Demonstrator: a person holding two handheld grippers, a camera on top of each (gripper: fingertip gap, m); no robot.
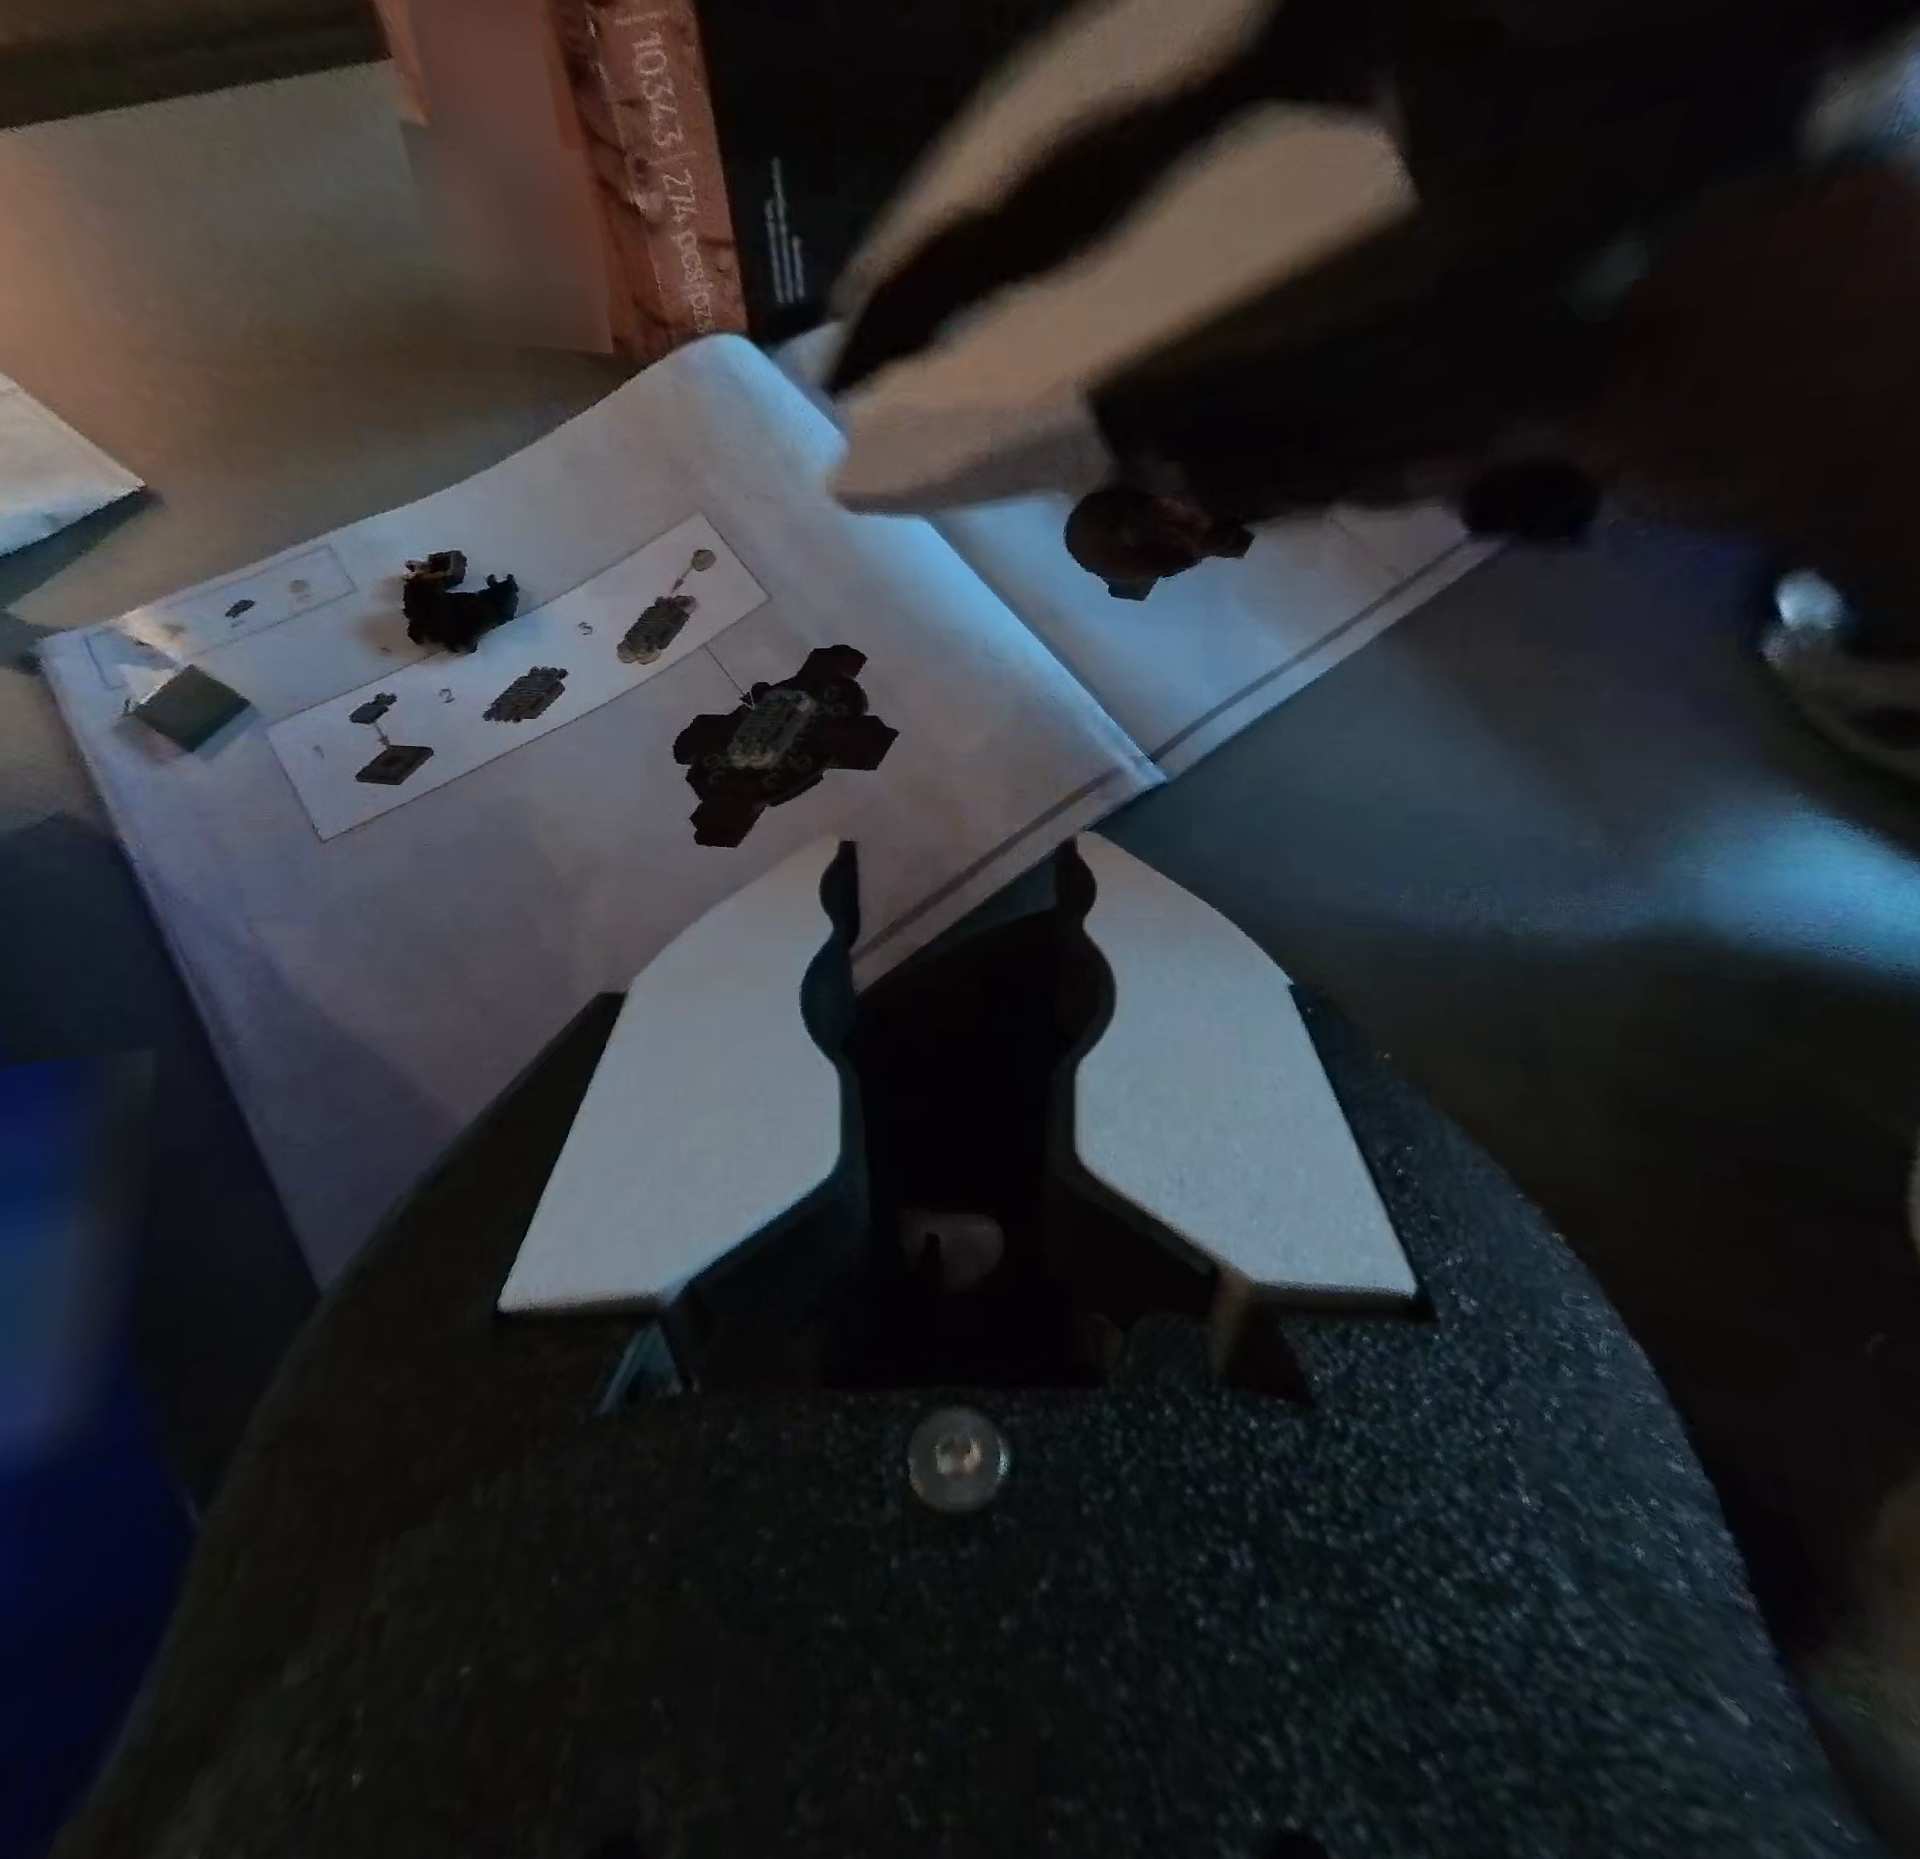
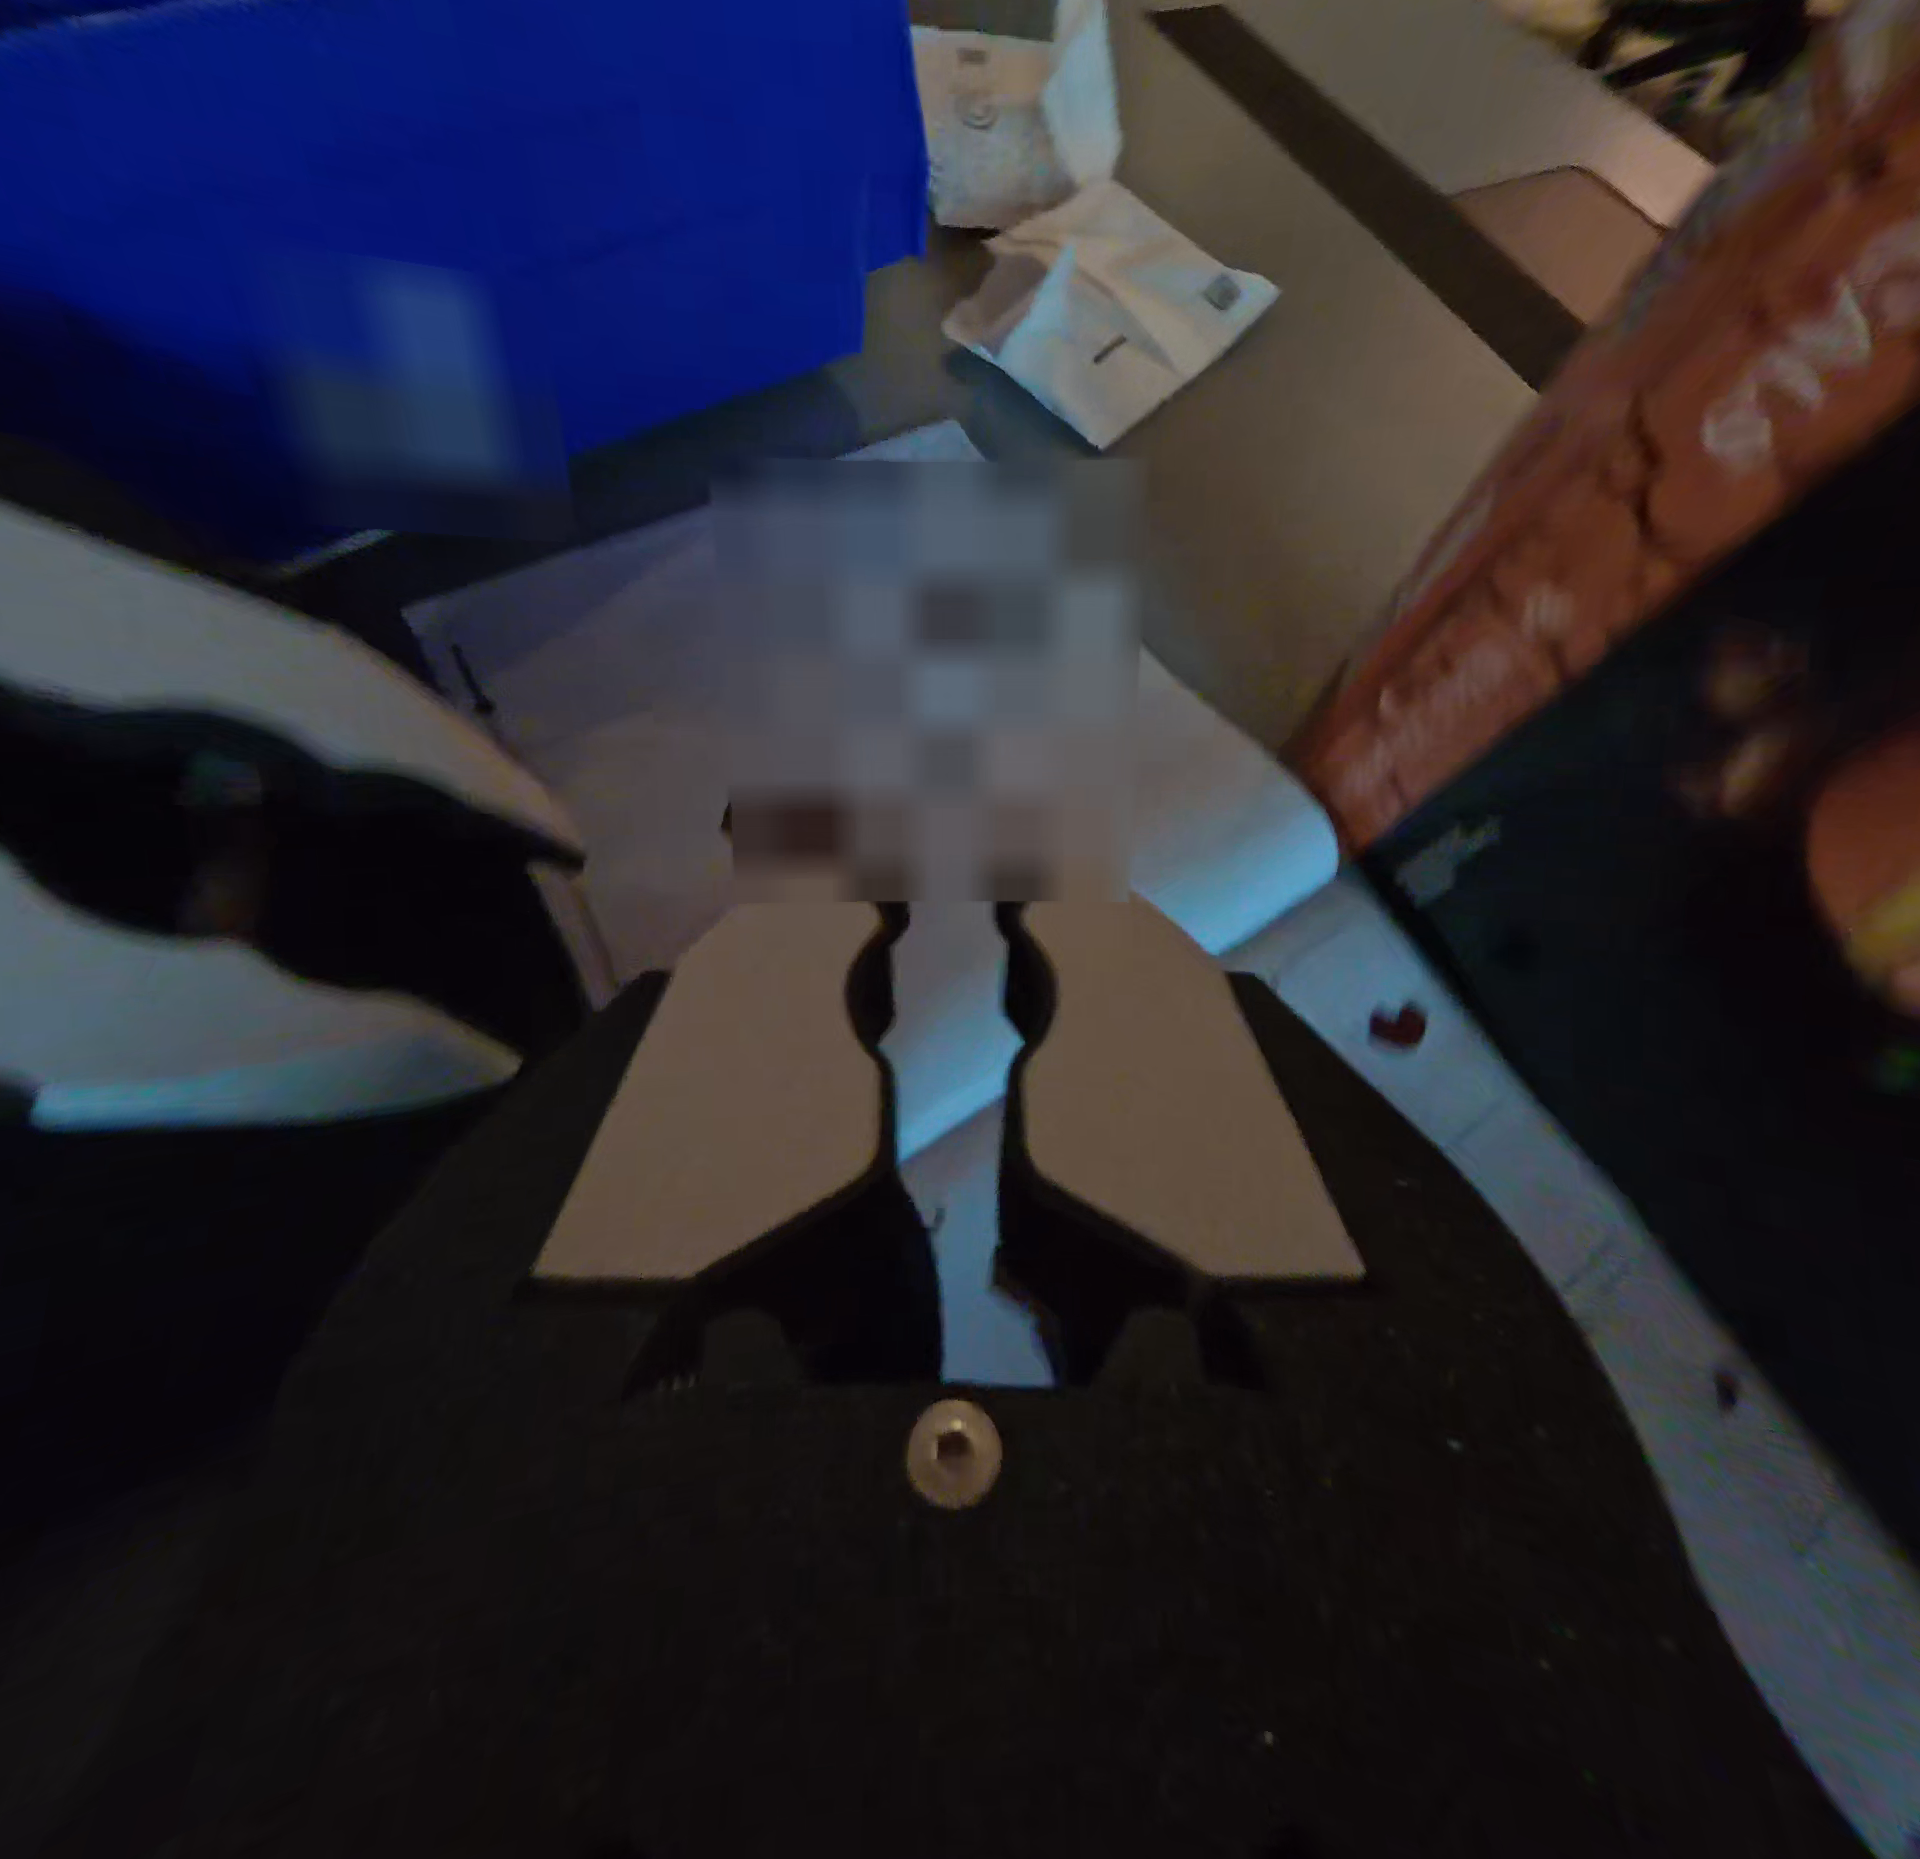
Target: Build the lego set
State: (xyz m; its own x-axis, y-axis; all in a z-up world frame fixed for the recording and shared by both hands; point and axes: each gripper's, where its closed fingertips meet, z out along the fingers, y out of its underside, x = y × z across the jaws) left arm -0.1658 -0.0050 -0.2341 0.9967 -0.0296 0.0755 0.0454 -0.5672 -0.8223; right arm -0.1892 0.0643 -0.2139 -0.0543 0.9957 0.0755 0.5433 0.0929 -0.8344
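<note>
An open white instruction booklet (image 1: 582, 874) lies on the table. My left gripper (image 1: 956, 864) hovers over its near edge with the jaws apart and nothing between them. A small dark brick cluster (image 1: 457, 599) and a small grey tile (image 1: 187, 708) lie on the left page. My right gripper (image 1: 847, 375) is blurred at the booklet's far edge, by the curled page top. In the right wrist view the right gripper (image 2: 948, 916) has a narrow gap between its fingers, with only the white page (image 2: 1226, 853) showing through. A blurred patch hides what lies just beyond its tips.
An orange and black box (image 1: 665, 147) stands behind the booklet and also shows in the right wrist view (image 2: 1662, 459). A blue bin (image 2: 416, 199) and white paper bags (image 2: 1101, 323) lie beyond. A small red piece (image 2: 1397, 1025) lies on the right page. The left gripper (image 2: 540, 952) shows at the left. There is about 8 cm between the tips of the two grippers. Left tips and right tips are each some 15 cm from the small grey tile (image 1: 187, 708).
</note>
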